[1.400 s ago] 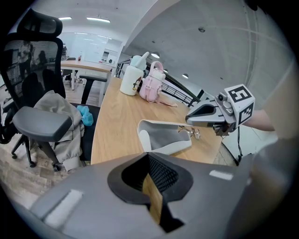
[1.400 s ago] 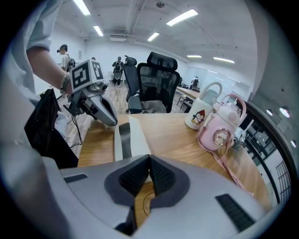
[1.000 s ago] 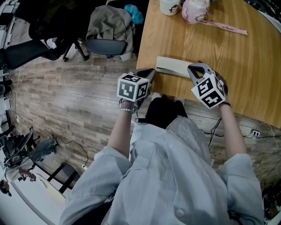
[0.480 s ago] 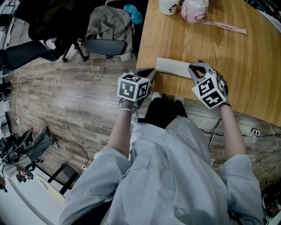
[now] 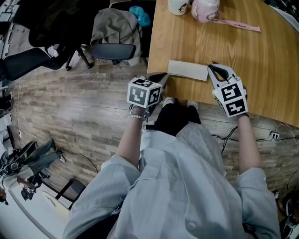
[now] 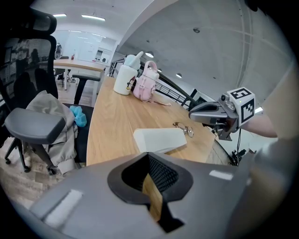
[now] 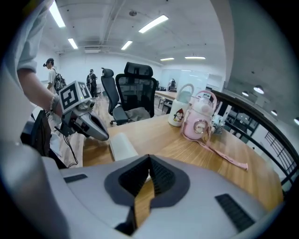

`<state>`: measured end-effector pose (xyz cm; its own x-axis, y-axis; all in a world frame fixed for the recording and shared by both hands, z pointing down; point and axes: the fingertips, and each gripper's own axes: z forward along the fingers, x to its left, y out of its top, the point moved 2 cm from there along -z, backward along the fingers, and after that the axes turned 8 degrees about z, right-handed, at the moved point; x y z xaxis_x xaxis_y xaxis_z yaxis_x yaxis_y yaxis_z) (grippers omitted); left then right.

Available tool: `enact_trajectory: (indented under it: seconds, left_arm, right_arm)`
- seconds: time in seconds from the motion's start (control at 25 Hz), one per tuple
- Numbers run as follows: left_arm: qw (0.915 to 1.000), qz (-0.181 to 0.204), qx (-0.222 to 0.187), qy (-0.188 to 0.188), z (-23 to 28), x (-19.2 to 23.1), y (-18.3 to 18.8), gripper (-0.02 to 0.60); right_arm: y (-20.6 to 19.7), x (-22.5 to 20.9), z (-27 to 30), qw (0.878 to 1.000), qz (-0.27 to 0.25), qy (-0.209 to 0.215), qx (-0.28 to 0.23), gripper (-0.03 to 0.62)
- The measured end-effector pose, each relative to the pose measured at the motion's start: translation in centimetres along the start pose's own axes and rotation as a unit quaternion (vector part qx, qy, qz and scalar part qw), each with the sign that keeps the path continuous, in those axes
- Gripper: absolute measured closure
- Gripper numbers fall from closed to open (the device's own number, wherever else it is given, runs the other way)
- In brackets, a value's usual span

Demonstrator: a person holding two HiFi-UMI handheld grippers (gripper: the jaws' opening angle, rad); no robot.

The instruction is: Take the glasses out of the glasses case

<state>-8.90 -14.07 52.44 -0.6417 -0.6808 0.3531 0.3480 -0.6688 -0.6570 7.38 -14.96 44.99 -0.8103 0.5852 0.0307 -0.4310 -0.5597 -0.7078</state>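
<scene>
L jaws: pressed together, nothing pinched; only bare wood shows thru the slit.
R jaws: pressed together too, empty.
L gripper point(image 5: 160, 77): tip at the tabletop's near-left corner, angled down twd the case; marker cube on top, hand behind it.
R gripper point(image 5: 216, 70): over the tabletop close to the near edge, just right of the case, angled down; cube faces up.
glasses case point(image 5: 188, 70): white, flat, on the tabletop by the near edge, close to the left corner, between the 2 grippers. Can't tell if lid is shut.
glasses point(image 6: 184, 129): thin metal frame, out of the case, lying on bare wood just beside the case's right end. R gripper's tip hangs over them w/ a small gap. Seen clearly in left gripper view only.
tabletop point(image 5: 266, 65): light wood, curved far-right edge; mostly bare mid-area.
mug point(image 5: 180, 5): white w/ cartoon print, far end of tabletop near left edge, well apart from the case.
pink bottle point(image 5: 205, 10): just beside the mug, to its right.
pink strap point(image 5: 239, 26): trails from the bottle across the wood twd the right.
office chair point(image 5: 112, 49): off the tabletop's left edge, grey jacket point(image 5: 114, 25) draped on it.
floor point(image 5: 70, 107): wood-look planks.
</scene>
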Motion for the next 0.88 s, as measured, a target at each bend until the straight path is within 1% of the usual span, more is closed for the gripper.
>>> enact_trajectory:
  seconds: [0.12, 0.24, 0.36, 0.44, 0.52, 0.72, 0.88]
  left_arm:
    - [1.0, 0.005, 0.001, -0.008, 0.0, -0.3, 0.0, 0.578]
    - [0.9997, 0.009, 0.004, -0.023, -0.1, -0.7, -0.1, 0.578]
    - [0.9991, -0.008, -0.005, -0.042, -0.4, -0.8, 0.3, 0.578]
    - [0.9979, -0.026, -0.021, -0.056, -0.7, -0.8, 0.9, 0.578]
    - [0.9966, -0.032, -0.037, -0.066, -1.1, -1.3, 1.7, 0.578]
    - [0.9955, -0.008, -0.06, -0.072, -2.4, -3.2, 3.5, 0.578]
    - [0.9942, 0.004, -0.088, -0.062, -4.0, -4.6, 5.4, 0.578]
  right_arm:
    - [0.5, -0.1, -1.2, 0.999, 0.031, -0.021, -0.02, 0.592]
    - [1.0, -0.3, -2.9, 0.995, 0.07, -0.054, -0.046, 0.592]
    - [1.8, -0.4, -4.9, 0.988, 0.107, -0.084, -0.076, 0.592]
    - [2.4, -0.4, -6.0, 0.983, 0.124, -0.097, -0.094, 0.592]
    - [2.9, -0.4, -7.2, 0.979, 0.135, -0.106, -0.11, 0.592]
    - [3.8, -0.4, -10.3, 0.969, 0.155, -0.125, -0.148, 0.592]
    - [3.6, -0.6, -12.6, 0.963, 0.162, -0.133, -0.171, 0.592]
